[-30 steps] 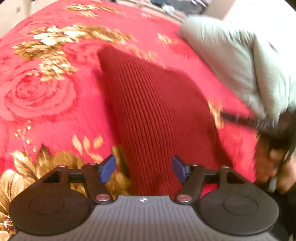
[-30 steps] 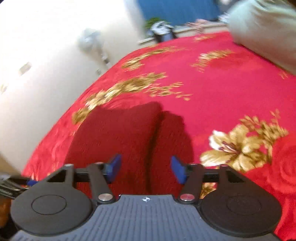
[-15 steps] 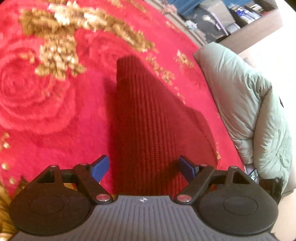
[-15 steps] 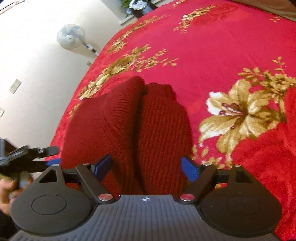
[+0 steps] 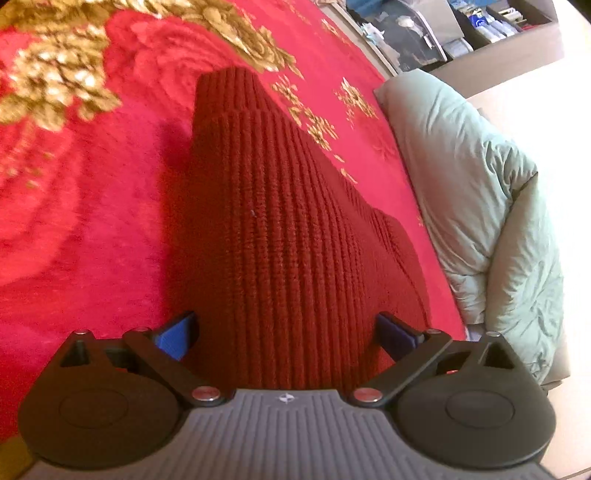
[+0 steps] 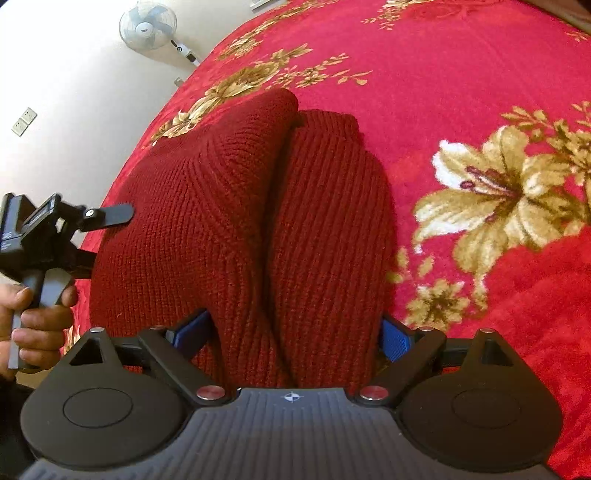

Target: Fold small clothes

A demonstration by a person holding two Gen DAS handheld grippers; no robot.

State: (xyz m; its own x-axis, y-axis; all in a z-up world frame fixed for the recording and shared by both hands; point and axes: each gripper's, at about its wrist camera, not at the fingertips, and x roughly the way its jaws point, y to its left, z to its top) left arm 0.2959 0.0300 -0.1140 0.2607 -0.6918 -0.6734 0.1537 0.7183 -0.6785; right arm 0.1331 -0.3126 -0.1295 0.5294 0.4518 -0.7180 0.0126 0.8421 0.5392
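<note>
Dark red ribbed knit sweater [image 5: 295, 236] lying folded on red floral bed blanket [image 6: 461, 66]; left hand-held gripper [image 5: 284, 332] and right hand-held gripper [image 6: 293, 336] both spread wide, straddling its near edge.

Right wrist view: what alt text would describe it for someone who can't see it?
A dark red knit sweater, folded lengthwise, lies on a red floral blanket, its near end between the open right gripper. At left, a hand holds the left gripper; a fan stands beyond.

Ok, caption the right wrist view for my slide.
Open right gripper straddling a folded dark red ribbed knit garment on a red floral blanket.
</note>
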